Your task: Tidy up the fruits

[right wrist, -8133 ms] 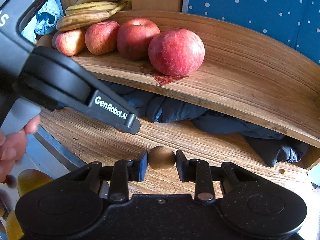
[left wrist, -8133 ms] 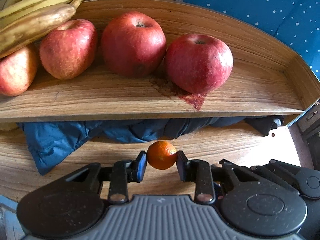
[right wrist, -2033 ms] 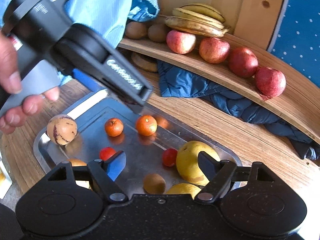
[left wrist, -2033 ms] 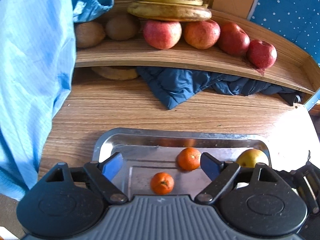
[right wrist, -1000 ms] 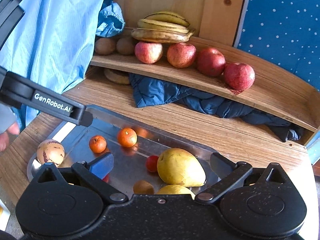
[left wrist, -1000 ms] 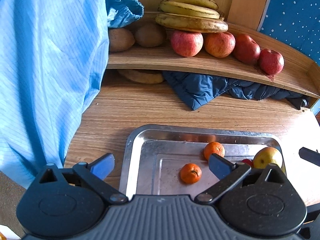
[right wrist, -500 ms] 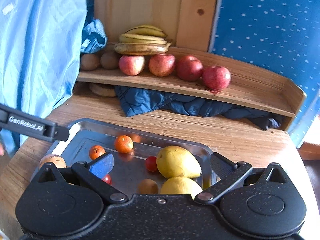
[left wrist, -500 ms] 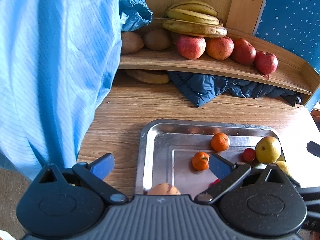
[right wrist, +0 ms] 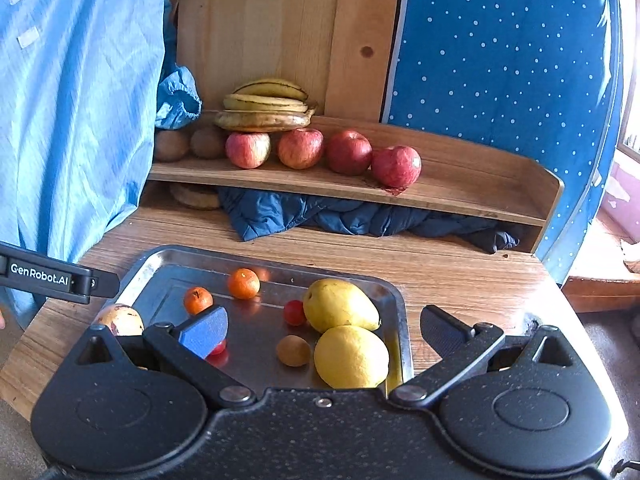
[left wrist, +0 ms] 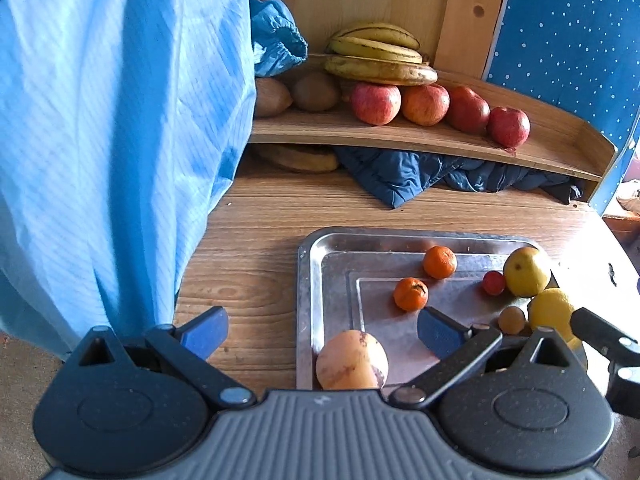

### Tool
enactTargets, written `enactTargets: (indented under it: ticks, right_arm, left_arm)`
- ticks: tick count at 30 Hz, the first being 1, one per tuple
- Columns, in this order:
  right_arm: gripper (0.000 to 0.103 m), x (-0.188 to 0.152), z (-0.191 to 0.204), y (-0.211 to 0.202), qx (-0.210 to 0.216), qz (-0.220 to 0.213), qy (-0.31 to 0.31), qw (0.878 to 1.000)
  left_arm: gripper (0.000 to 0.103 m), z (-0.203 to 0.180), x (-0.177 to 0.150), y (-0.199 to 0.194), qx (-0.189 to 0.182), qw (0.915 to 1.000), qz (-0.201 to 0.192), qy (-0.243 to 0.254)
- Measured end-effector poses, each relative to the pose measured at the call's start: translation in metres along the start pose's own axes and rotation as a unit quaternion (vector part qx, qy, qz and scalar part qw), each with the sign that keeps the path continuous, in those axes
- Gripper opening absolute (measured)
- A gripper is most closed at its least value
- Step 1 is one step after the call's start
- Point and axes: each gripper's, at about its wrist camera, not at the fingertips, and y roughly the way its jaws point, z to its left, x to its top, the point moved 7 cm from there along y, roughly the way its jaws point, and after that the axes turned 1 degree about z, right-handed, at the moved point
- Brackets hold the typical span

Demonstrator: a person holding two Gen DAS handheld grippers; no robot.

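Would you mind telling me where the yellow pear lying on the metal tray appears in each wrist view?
Left wrist: yellow pear at the tray's far right edge, beside a cherry tomato.
Right wrist: pear at centre, above the lemon.
Shared landmark: the banana bunch on the wooden shelf.

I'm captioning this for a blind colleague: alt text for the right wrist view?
The open right gripper hovers over a metal tray holding loose fruit; behind it, a wooden shelf carries four apples and bananas.
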Motion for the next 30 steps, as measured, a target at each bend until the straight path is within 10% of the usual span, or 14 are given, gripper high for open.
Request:
enactTargets:
  ticks: [30]
  right_arm:
    - [0.102,-0.016,-0.056,-0.067,0.072,-0.039,-0.033,0.996]
  left_arm:
    - [0.102,-0.047,-0.053,-0.065,0.057,0.9969,-0.042,-0.034]
